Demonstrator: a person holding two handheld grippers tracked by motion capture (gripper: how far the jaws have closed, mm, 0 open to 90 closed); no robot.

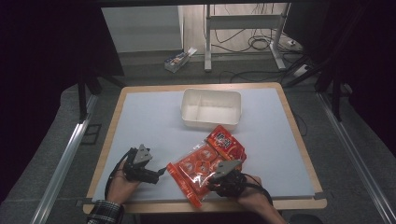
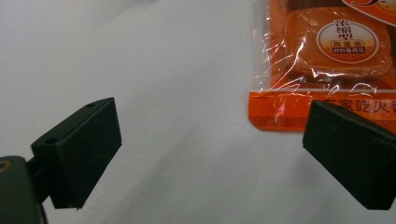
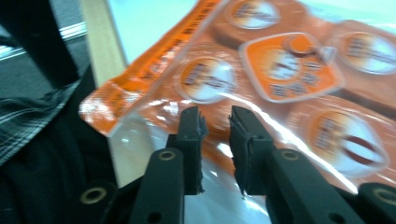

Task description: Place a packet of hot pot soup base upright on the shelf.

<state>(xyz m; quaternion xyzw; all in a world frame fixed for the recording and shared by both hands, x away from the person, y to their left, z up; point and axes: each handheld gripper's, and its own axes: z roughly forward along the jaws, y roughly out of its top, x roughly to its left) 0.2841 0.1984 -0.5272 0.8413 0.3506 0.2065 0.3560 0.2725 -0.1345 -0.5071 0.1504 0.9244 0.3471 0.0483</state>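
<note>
- An orange snack packet (image 1: 205, 163) lay slantwise on the near half of the bench (image 1: 140, 116), its top end pointing toward a white two-compartment tub (image 1: 211, 108) that sat further back, a little apart from it.
- The right gripper (image 1: 224, 179) sat at the packet's near right edge. In the right gripper view its jaws stood only a narrow gap apart with the clear film of the packet (image 3: 289, 88) just ahead of them (no film seemed pinched between the pads, though the blur made it hard to be sure), so I took it as released.
- The left gripper (image 1: 156, 175) rested on the bench just beside the packet's lower left corner, jaws spread wide and grasping nothing.
- In the left gripper view the packet's sealed orange hem (image 2: 299, 109) lay on the white surface close ahead of one jaw, not touched by it.
- The person's left hand (image 1: 122, 182), with a plaid cuff (image 1: 105, 213), held that gripper low at the bench's front edge.
</note>
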